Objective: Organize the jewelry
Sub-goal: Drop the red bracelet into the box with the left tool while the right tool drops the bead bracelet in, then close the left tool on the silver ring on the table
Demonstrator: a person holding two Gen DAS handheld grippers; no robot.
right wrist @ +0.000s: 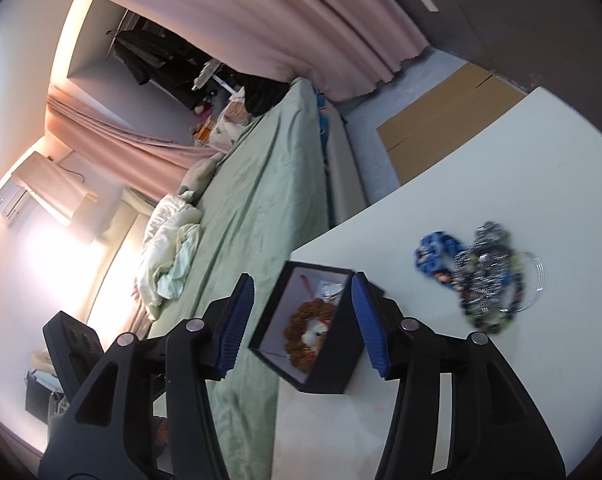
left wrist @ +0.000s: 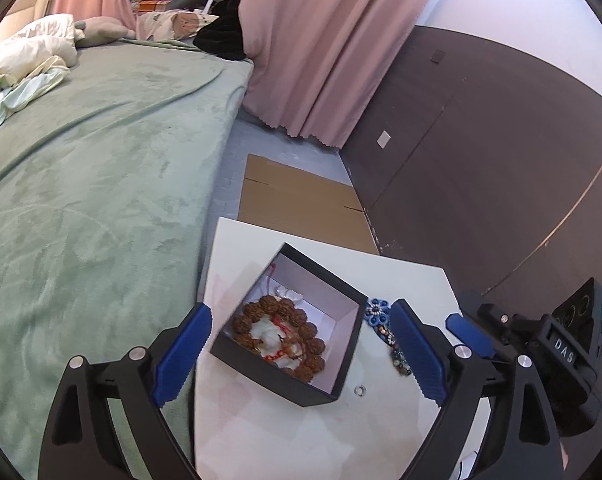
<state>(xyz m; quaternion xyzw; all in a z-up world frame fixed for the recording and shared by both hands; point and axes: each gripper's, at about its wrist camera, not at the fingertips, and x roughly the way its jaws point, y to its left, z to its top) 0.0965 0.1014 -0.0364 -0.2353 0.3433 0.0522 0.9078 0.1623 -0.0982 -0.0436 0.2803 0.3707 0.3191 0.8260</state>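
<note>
A black open box point(left wrist: 343, 360) with a white inside stands on the white table point(left wrist: 401, 276). In it lie a brown bead bracelet point(left wrist: 317, 346) and white and red pieces. My left gripper point(left wrist: 301, 354) is open, its blue fingers on either side of the box. A blue flower beaded piece point(left wrist: 377, 312) and a small ring point(left wrist: 359, 390) lie right of the box. My right gripper point(right wrist: 301, 326) is open and also straddles the box point(right wrist: 333, 364). A pile of blue, silver and green jewelry point(right wrist: 481, 276) lies on the table point(right wrist: 501, 168) to its right. The right gripper shows in the left wrist view point(left wrist: 467, 332).
A bed with a green blanket point(left wrist: 81, 200) runs along the table's left side. Flat cardboard point(left wrist: 301, 196) lies on the floor beyond the table. Pink curtains point(left wrist: 333, 40) and a dark wall panel point(left wrist: 481, 160) stand behind.
</note>
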